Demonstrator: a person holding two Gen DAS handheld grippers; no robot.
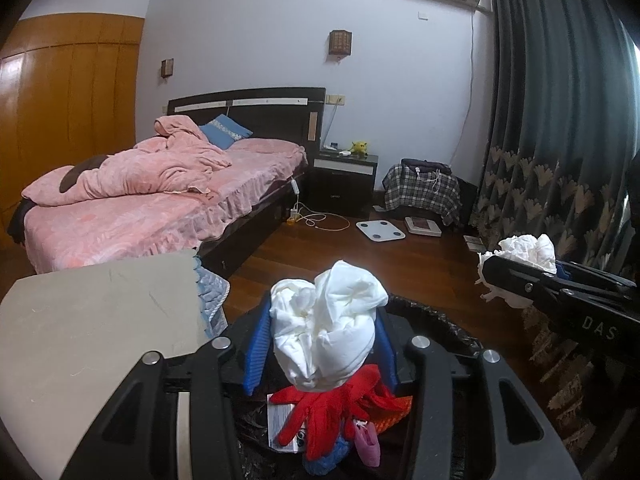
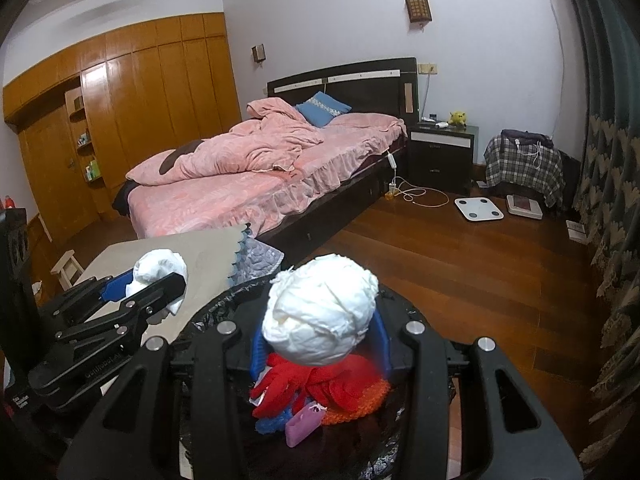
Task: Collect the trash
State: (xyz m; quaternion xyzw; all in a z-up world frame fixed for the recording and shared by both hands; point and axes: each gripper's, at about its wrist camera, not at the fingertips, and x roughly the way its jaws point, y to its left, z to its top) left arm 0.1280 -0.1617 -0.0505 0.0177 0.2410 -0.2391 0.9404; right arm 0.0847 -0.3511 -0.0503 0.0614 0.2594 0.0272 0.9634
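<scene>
My left gripper (image 1: 320, 344) is shut on a crumpled white tissue wad (image 1: 324, 328) between its blue pads, held over a black-lined trash bin (image 1: 436, 320). In the bin lie a red glove (image 1: 320, 408), an orange knitted piece (image 1: 394, 412) and a pink item (image 1: 368, 446). My right gripper (image 2: 318, 332) is shut on a second white tissue ball (image 2: 320, 316) over the same bin (image 2: 424, 316). Each gripper shows in the other's view, the right (image 1: 516, 268) at right, the left (image 2: 160, 280) at left, both still holding tissue.
A beige table top (image 1: 92, 328) lies left of the bin. Beyond are a pink bed (image 1: 160, 196), dark nightstand (image 1: 346, 176), plaid-covered chair (image 1: 424, 192), white scale (image 1: 380, 230) on the wood floor, and dark curtains (image 1: 552, 120) at right.
</scene>
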